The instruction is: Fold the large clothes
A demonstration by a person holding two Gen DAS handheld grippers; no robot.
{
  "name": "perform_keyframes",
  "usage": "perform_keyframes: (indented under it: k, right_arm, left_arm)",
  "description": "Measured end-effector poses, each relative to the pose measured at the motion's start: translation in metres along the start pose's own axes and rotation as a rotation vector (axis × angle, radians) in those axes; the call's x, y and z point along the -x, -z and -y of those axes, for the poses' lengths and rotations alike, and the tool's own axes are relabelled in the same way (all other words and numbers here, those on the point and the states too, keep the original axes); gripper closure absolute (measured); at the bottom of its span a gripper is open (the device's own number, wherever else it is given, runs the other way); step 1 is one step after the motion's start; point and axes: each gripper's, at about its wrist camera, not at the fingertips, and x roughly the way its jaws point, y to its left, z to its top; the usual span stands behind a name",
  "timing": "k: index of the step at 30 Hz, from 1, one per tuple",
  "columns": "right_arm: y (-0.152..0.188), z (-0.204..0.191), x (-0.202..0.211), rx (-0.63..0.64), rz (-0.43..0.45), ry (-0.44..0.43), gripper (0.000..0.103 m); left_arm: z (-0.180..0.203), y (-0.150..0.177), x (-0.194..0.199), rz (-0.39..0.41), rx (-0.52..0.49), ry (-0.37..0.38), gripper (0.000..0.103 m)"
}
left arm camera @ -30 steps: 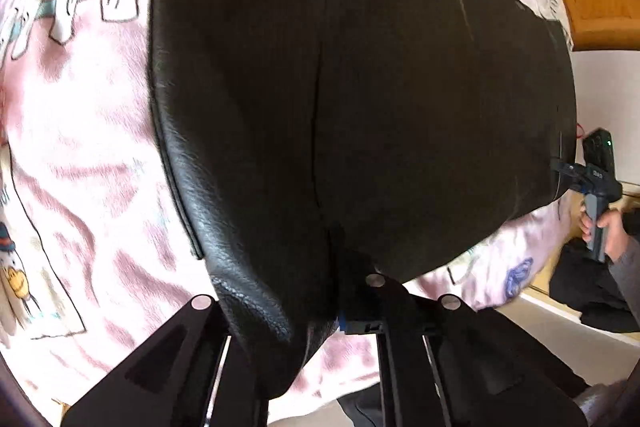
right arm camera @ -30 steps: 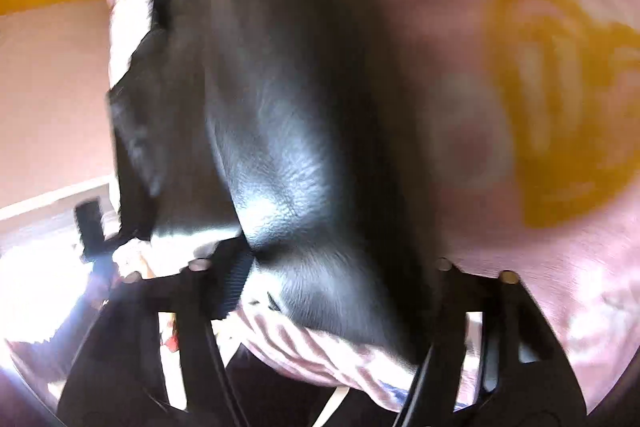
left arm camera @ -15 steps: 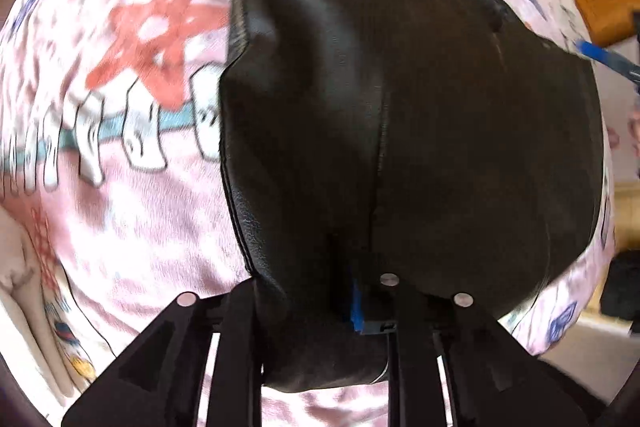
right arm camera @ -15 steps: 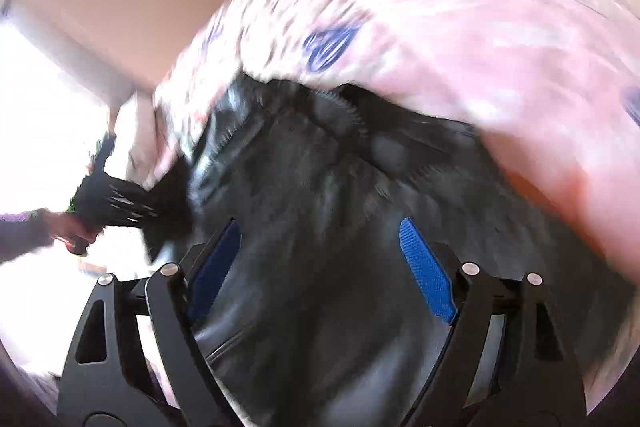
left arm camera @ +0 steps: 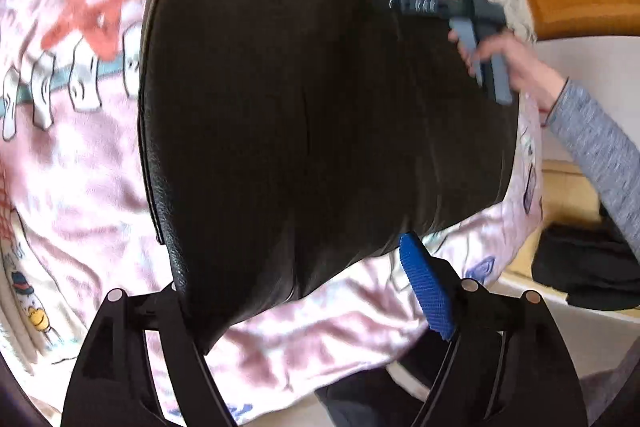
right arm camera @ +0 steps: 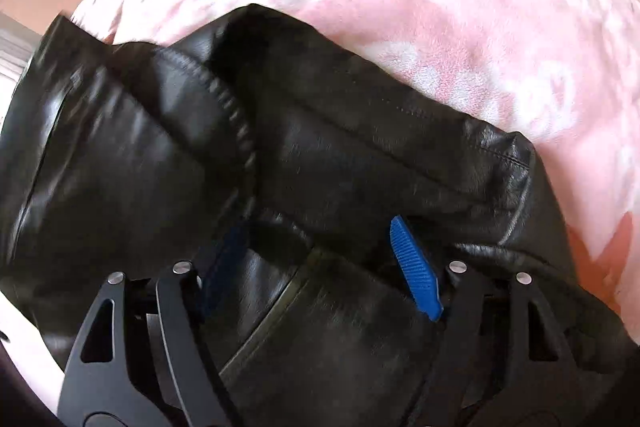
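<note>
On the pink blanket (left arm camera: 80, 187): black leather jacket (left arm camera: 320, 107), part-folded.
Your left gripper (left arm camera: 304, 287) just released, jaws wide; right gripper (right arm camera: 320, 263) gapes empty above the collar — grip seams squarely.

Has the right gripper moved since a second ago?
Yes. In the left wrist view the right gripper has swung from the jacket's lower right edge up over its top right, against the pink blanket.

Bed covered by pink fleece blanket (left arm camera: 92, 163) – printed with red star, white block letters, blue hearts, small cartoon figure near left edge. Black leather jacket (left arm camera: 320, 115) lying flat directly on blanket, spread across most of it. In right wrist view, same jacket (right arm camera: 280, 167) bunched with folds and seams – pink blanket (right arm camera: 460, 7) behind.
</note>
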Motion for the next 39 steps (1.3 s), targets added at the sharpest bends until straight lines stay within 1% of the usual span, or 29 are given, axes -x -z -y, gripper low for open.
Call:
perform_keyframes:
  k: [2,3,4,5,6,7,8,9,10,11,12,13,15,16,19,21,22,23,24,26,28,29,30,31,33,35,36,38,39]
  right_arm:
    - [-0.002,-0.002,-0.002,0.030,-0.015,0.013,0.028]
    - [-0.002,-0.003,-0.002,0.039,-0.016,0.020,0.028]
    - [-0.003,-0.003,-0.002,0.042,-0.017,0.025,0.029]
    - [-0.003,-0.006,-0.003,0.048,-0.019,0.039,0.029]
    - [-0.017,-0.014,-0.013,0.052,-0.024,0.054,0.029]
    - [-0.020,-0.017,-0.015,0.054,-0.030,0.074,0.029]
    - [-0.022,-0.021,-0.017,0.055,-0.037,0.105,0.029]
    - [-0.024,-0.025,-0.019,0.057,-0.043,0.127,0.029]
    - [-0.025,-0.027,-0.020,0.056,-0.046,0.136,0.029]
    - [-0.027,-0.026,-0.020,0.044,-0.044,0.132,0.029]
    - [-0.027,-0.024,-0.020,0.030,-0.041,0.119,0.029]
    - [-0.028,-0.022,-0.020,0.020,-0.036,0.105,0.029]
    - [-0.025,-0.013,-0.010,-0.004,-0.019,0.079,0.029]
    - [-0.023,-0.009,-0.005,-0.018,-0.008,0.064,0.029]
    - [-0.009,0.020,0.027,-0.133,0.089,0.004,0.029]
    - [0.004,0.039,0.052,-0.215,0.128,-0.068,0.029]
    - [0.018,0.046,0.070,-0.230,0.148,-0.106,0.029]
    - [0.033,0.050,0.087,-0.231,0.169,-0.124,0.028]
    - [0.048,0.050,0.100,-0.229,0.187,-0.136,0.027]
    - [0.093,0.055,0.140,-0.242,0.232,-0.142,0.027]
    - [0.139,0.066,0.169,-0.289,0.252,-0.151,0.027]
    - [0.175,0.081,0.186,-0.345,0.259,-0.149,0.026]
    - [0.197,0.088,0.195,-0.389,0.257,-0.152,0.022]
    - [0.217,0.096,0.204,-0.426,0.251,-0.159,0.022]
    - [0.259,0.127,0.203,-0.526,0.256,-0.219,0.021]
    - [0.294,0.154,0.195,-0.618,0.262,-0.304,0.021]
    - [0.301,0.163,0.186,-0.637,0.262,-0.333,0.021]
    - [0.303,0.177,0.170,-0.604,0.278,-0.432,0.021]
    - [0.300,0.180,0.160,-0.594,0.282,-0.476,0.021]
  left_arm:
    - [-0.004,0.003,0.001,-0.043,0.005,-0.015,0.029]
    - [-0.005,0.004,0.002,-0.053,0.016,0.006,0.029]
    - [-0.007,0.006,0.003,-0.068,0.047,0.064,0.028]
    - [-0.013,0.007,0.003,-0.085,0.101,0.160,0.025]
    - [-0.017,0.007,0.000,-0.091,0.147,0.239,0.017]
    - [-0.026,0.008,0.001,-0.078,0.225,0.357,0.016]
    - [-0.036,0.007,0.004,-0.035,0.300,0.407,0.015]
    - [-0.047,0.005,0.009,0.022,0.356,0.426,0.012]
    - [-0.054,0.005,0.015,0.073,0.378,0.419,0.011]
    - [-0.060,0.004,0.023,0.132,0.380,0.378,0.011]
    - [-0.064,0.002,0.029,0.178,0.354,0.298,0.011]
    - [-0.063,0.001,0.030,0.195,0.323,0.231,0.011]
    - [-0.061,0.001,0.028,0.219,0.283,0.156,0.011]
    - [-0.055,0.001,0.025,0.215,0.260,0.091,0.011]
    - [-0.043,0.002,0.016,0.184,0.158,-0.006,0.010]
    - [-0.040,-0.004,0.003,0.126,0.085,-0.172,0.008]
    - [-0.034,-0.013,-0.008,0.096,0.013,-0.287,0.008]
    - [-0.035,-0.016,-0.015,0.061,-0.016,-0.337,0.008]
    - [-0.043,-0.020,-0.023,0.028,0.006,-0.351,0.008]
    - [-0.056,-0.025,-0.027,0.029,0.081,-0.352,0.008]
    - [-0.058,-0.029,-0.017,0.098,0.148,-0.362,0.008]
    - [-0.054,-0.029,-0.009,0.129,0.172,-0.357,0.008]
    - [-0.045,-0.030,0.001,0.158,0.181,-0.370,0.008]
    - [-0.029,-0.032,0.010,0.190,0.169,-0.374,0.008]
    - [0.011,-0.036,0.027,0.241,0.124,-0.346,0.008]
    - [0.055,-0.041,0.036,0.269,0.070,-0.295,0.008]
    - [0.074,-0.048,0.033,0.270,0.051,-0.265,0.008]
    - [0.124,-0.060,0.020,0.273,0.007,-0.171,0.008]
    - [0.137,-0.066,0.014,0.260,-0.007,-0.124,0.008]
